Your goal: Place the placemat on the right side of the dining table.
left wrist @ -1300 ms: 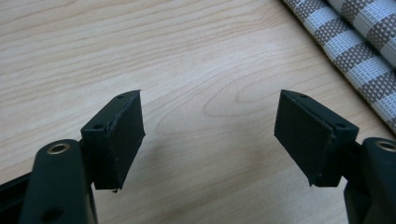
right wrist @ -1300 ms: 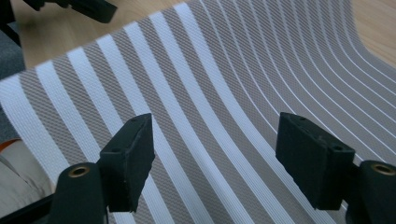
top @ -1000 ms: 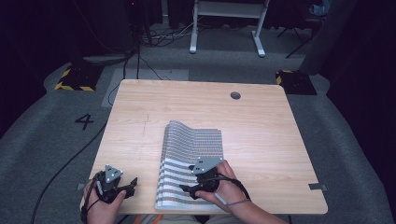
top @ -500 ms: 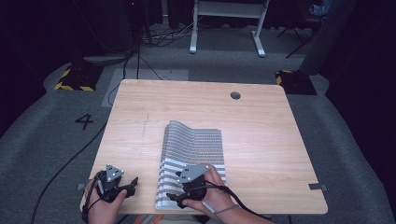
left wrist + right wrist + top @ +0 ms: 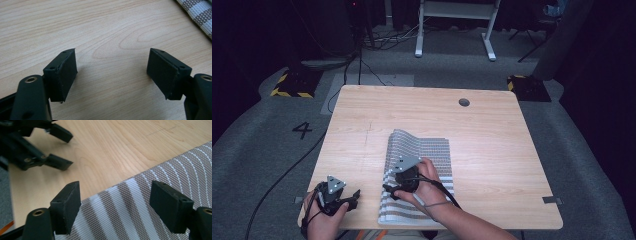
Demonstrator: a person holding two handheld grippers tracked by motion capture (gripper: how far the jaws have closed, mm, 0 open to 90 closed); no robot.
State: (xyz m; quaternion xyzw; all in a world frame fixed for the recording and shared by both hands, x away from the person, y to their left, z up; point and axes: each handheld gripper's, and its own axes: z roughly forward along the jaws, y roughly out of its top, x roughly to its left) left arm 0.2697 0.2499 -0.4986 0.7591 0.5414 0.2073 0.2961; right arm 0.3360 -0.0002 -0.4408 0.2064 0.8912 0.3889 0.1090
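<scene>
the striped cloth lies folded at the near middle of the table. the right gripper hovers over the cloth's near left edge, jaws apart, likely lining up to pinch it. the left gripper waits at the near left corner, jaws apart over bare wood, well clear.

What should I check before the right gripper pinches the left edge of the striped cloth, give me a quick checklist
1. Right gripper jaws apart: ok, open wide.
2. Right gripper over the striped cloth: ok, its jaws straddle the cloth's edge in the right gripper view.
3. Cloth already between the pads: not ok, nothing is clamped yet.
4. Left gripper out of the way: ok, it sits apart on the bare wooden table, jaws open and holding nothing.
5. Cloth lying flat: not ok, its far left part bulges up.
6. Layers at the edge: cannot tell.
</scene>
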